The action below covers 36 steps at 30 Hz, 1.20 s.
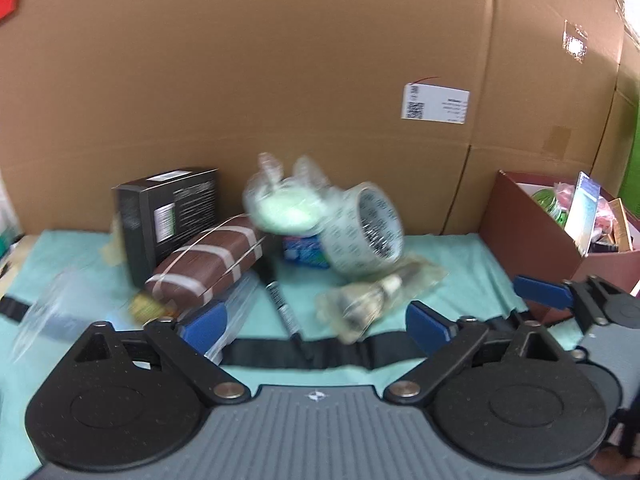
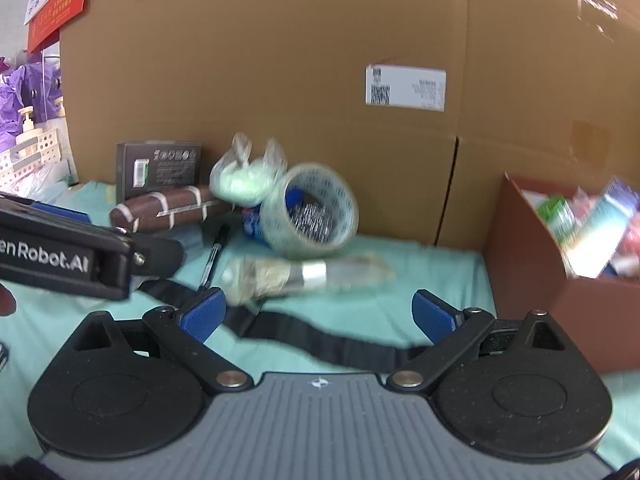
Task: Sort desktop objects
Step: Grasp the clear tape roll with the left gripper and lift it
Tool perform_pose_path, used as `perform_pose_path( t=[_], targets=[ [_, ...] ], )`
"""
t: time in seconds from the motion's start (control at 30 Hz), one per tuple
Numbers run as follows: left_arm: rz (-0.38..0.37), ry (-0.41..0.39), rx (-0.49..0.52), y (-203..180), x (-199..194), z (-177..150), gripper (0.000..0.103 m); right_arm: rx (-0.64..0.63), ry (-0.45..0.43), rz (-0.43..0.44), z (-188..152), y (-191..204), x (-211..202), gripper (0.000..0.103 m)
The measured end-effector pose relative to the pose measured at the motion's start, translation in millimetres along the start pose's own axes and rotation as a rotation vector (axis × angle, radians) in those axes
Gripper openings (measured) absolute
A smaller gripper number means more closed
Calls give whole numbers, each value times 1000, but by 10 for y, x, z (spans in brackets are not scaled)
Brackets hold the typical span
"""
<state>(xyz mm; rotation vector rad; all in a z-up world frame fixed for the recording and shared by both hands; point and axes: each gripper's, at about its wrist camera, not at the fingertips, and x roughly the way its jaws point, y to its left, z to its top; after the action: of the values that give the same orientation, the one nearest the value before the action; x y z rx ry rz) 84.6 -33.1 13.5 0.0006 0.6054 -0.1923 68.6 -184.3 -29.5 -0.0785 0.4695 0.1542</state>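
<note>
Both tilted downward | left gripper point(image 1: 318, 322) jaws wide | right gripper point(image 2: 320, 314) jaws wide

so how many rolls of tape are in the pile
1. The tape roll stands on edge in the middle of the pile, leaning on a blue packet, behind the wrapped brush. Others could be hidden under the clutter or in the brown box.
</note>
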Motion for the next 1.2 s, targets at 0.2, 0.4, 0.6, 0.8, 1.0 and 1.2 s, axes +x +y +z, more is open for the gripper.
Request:
perform_pose_path(
  t=[0.2, 0.4, 0.6, 0.8, 1.0, 1.2],
  targets=[
    [-39, 36, -19, -70, 430, 250, 80, 34, -9, 57, 131, -190, 457, 96],
    [-55, 60, -31, -88, 775, 418, 64, 51, -8, 127, 190, -297, 840, 94],
    [-74, 96, -34, -98, 1066, 517, 48, 42, 33, 178, 230, -309, 1169, 94],
    [-75, 97, -57, -32, 1124, 539, 35, 81, 29, 248, 219, -357, 1344, 87],
    [-83, 78, -39, -92, 916, 495, 29, -7, -13, 184, 178, -249, 1110, 85],
    [-112, 6, -51, -117, 421, 470, 29, -64, -110, 140, 181, -159, 623, 85]
  ],
)
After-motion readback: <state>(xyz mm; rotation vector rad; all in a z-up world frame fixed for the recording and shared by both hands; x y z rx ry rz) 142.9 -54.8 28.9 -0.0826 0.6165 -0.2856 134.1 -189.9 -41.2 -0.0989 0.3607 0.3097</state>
